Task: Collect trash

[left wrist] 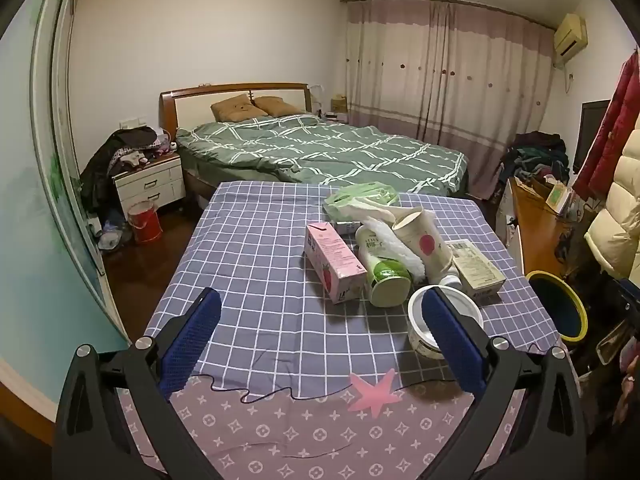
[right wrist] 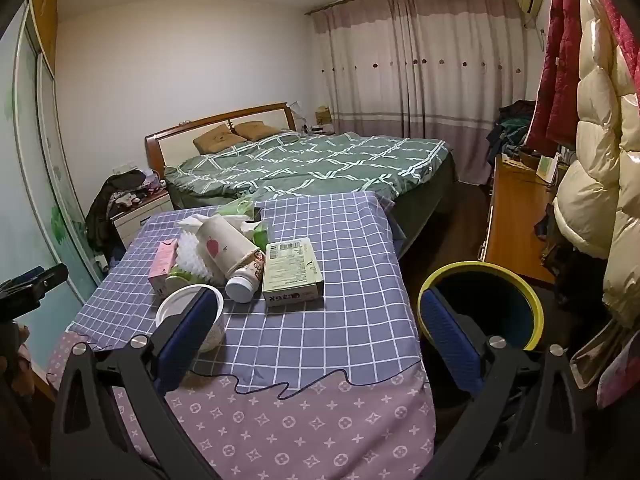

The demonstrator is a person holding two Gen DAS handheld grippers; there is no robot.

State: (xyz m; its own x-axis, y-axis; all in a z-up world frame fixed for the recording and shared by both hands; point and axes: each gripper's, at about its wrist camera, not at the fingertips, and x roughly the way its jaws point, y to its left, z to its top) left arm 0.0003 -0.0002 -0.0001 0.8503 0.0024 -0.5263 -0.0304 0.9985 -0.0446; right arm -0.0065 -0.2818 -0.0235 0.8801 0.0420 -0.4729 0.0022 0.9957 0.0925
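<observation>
Checked blue-grey cloth with white grid lines covers the surface [left wrist: 256, 256], its near edge turning to a pink patterned band with one pink star. Beside the surface on the right stands one round bin [right wrist: 480, 308], dark inside with a yellow rim. All the trash lies in a loose heap on the far right part of the surface. Largest in it is a flat cardboard box [right wrist: 292, 276], pale green with printed labels, lying at the heap's right edge. One pink carton [left wrist: 334, 262] with a strawberry picture lies on its side at the left edge. Between them lie a tall white paper cup [left wrist: 422, 242] with a red mark, a white and green plastic bottle [left wrist: 382, 270], a piece of white bumpy foam, and a small white bottle [right wrist: 242, 284] with a white cap. Crumpled green plastic bags [left wrist: 362, 198] sit at the far end. Nearest stands one round white tub [right wrist: 190, 316], upright and open-topped. Left claw [left wrist: 320, 332] and right claw [right wrist: 320, 334] both have their blue ribbed pads spread wide apart, holding nothing.
</observation>
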